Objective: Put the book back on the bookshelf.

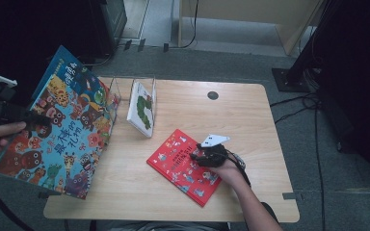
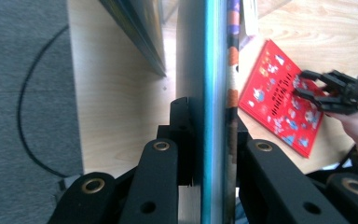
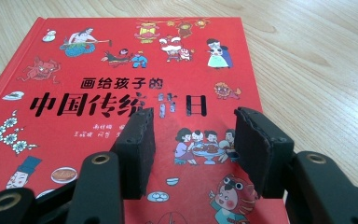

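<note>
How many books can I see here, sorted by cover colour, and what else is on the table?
Blue picture book with cartoon animals, held up by the left gripper: 1
Red picture book, flat on the table under the right gripper: 1
White caterpillar book, standing in the rack: 1
Clear book rack: 1
Total: 4 things, 3 of them books.

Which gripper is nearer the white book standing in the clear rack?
Left. The left gripper holds the big blue book up beside the white book; the right gripper rests over the red book, farther off.
</note>
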### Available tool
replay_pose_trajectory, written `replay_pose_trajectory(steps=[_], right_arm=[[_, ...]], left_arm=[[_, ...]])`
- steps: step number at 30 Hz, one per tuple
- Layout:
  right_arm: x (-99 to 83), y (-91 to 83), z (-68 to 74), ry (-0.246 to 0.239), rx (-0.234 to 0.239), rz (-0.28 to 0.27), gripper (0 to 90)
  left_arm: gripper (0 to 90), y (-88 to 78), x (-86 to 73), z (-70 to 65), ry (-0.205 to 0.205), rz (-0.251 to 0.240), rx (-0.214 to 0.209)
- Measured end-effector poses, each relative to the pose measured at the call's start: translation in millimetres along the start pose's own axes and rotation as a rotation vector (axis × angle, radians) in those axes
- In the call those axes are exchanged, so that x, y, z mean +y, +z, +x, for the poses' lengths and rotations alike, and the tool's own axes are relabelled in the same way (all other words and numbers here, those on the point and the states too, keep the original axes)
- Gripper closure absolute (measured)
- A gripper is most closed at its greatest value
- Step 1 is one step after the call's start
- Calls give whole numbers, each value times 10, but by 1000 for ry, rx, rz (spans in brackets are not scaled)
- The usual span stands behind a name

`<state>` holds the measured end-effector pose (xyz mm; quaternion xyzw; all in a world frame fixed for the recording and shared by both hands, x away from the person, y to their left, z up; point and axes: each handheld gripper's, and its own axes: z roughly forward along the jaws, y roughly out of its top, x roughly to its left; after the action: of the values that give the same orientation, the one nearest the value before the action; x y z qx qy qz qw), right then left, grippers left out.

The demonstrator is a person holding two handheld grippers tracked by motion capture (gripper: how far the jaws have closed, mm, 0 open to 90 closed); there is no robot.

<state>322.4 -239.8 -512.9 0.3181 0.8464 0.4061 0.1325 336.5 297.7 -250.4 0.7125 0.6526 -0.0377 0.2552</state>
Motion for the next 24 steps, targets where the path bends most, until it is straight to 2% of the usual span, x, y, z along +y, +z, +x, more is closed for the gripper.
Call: replay_pose_trajectory(steps=[4,8,11,17,24], right_arm=[[0,0,1,0,0,0,480],[0,-1,-3,5,2,-1,485],[0,0,0,1,-1,-1,485],[1,0,-2,1,0,0,485],[1,0,0,1,-1,0,485]], left_arm=[[807,-23,127,48,-26,-12,22],[808,-11,243,83,-48,-33,7],[808,-2,342,91,-66,-49,15],[807,46,565,11,-47,-85,36],[807,217,802,7,-55,-128,47]])
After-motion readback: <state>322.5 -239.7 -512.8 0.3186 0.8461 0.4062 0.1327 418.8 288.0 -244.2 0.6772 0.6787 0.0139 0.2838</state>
